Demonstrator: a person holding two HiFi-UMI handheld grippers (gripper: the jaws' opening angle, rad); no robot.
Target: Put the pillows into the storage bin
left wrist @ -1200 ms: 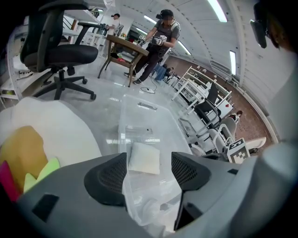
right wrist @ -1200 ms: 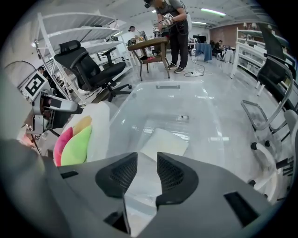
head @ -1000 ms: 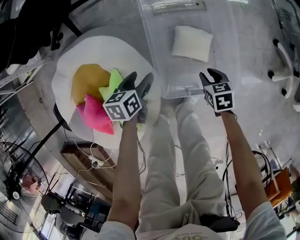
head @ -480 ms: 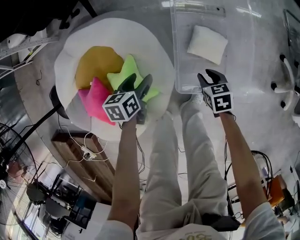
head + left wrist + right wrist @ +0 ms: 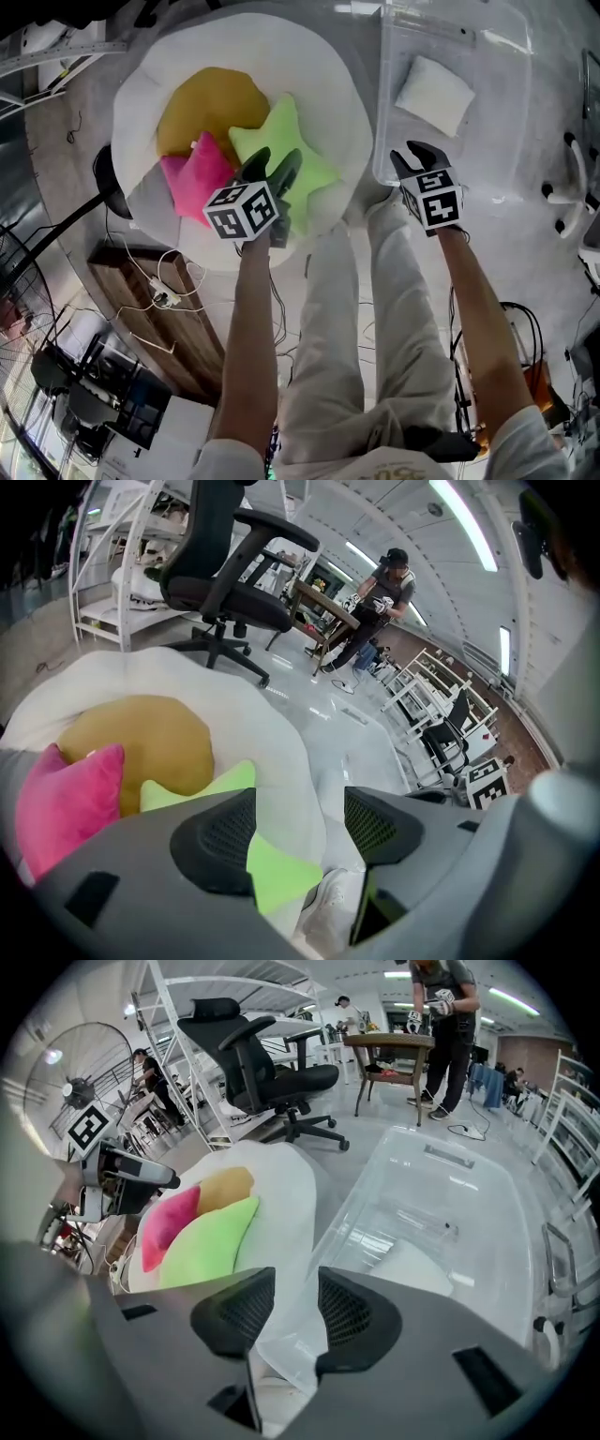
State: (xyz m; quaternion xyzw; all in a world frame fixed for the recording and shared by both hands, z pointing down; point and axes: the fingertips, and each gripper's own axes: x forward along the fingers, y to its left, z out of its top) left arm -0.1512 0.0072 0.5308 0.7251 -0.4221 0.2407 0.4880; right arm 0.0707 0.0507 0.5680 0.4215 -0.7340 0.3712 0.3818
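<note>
Glossy grey floor (image 5: 530,248) bears white beanbag (image 5: 314,56); left tongs (image 5: 275,161) and right tongs (image 5: 412,153) gape empty.

light: bright ceiling strips | glare on floor | fisheye warp, dark vignette edges

Both arms stretched out front, angled steeply down. On my left gripper (image 5: 272,167) jaws wide apart, empty; right gripper (image 5: 418,155) jaws narrower, clamping nothing.
</note>
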